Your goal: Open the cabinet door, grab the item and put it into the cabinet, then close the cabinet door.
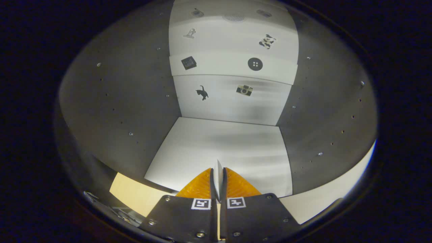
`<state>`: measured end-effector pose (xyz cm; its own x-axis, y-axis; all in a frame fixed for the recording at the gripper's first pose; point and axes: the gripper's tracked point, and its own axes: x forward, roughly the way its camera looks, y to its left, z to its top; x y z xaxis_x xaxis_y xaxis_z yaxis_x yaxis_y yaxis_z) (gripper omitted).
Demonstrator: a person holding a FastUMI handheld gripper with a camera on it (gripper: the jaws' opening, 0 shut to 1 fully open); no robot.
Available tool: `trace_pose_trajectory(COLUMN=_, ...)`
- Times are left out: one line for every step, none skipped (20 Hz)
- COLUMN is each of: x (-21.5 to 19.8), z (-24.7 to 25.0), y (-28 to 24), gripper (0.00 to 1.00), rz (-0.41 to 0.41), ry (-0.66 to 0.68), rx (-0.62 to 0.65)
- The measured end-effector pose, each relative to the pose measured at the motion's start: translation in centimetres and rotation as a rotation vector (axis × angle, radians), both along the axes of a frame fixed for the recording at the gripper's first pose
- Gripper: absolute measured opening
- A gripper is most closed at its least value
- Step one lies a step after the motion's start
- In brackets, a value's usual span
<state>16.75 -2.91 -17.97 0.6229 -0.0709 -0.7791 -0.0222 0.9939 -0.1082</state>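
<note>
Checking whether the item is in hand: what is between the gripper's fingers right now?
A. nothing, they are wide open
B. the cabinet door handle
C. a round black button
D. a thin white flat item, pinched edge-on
D: the fingers are closed on a thin white item, which pokes out ahead of them toward the cabinet floor.

Dim light, pale wood edge (126, 190) below.

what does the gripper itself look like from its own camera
The gripper has two ribbed, wedge-shaped jaws tapering to a point. Behind them sit two flat black plates fastened with silver screws, each carrying a small square black-and-white marker near the inner edge.
</note>
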Motion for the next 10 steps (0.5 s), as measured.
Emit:
trace_pose_trajectory(x=0.2, z=0.3, y=0.0, gripper=0.03, rz=-0.001, ry=-0.008, rx=0.001)
trace_pose_trajectory(x=0.4, z=-0.2, y=0.1, gripper=0.03, rz=-0.003, ry=0.008, rx=0.001)
trace_pose_trajectory(x=0.5, z=0.2, y=0.1, gripper=0.03, rz=-0.002, ry=0.008, rx=0.003)
trace_pose_trajectory(x=0.6, z=-0.1, y=0.1, gripper=0.03, rz=-0.006, ry=0.018, rx=0.007)
trace_pose_trajectory(x=0.7, z=0.0, y=0.0, gripper=0.03, rz=-0.012, ry=0.025, rx=0.015)
trace_pose_trajectory(x=0.9, z=-0.2, y=0.0, gripper=0.03, rz=-0.019, ry=0.036, rx=0.028)
trace_pose_trajectory(x=1.0, z=-0.3, y=0.0, gripper=0.06, rz=-0.027, ry=0.045, rx=0.046)
trace_pose_trajectory(x=1.1, z=-0.2, y=0.0, gripper=0.1, rz=-0.035, ry=0.044, rx=0.058)
trace_pose_trajectory(x=1.3, z=0.0, y=0.1, gripper=0.17, rz=-0.04, ry=0.035, rx=0.072)
trace_pose_trajectory(x=1.5, z=0.2, y=0.4, gripper=0.19, rz=-0.046, ry=0.027, rx=0.085)
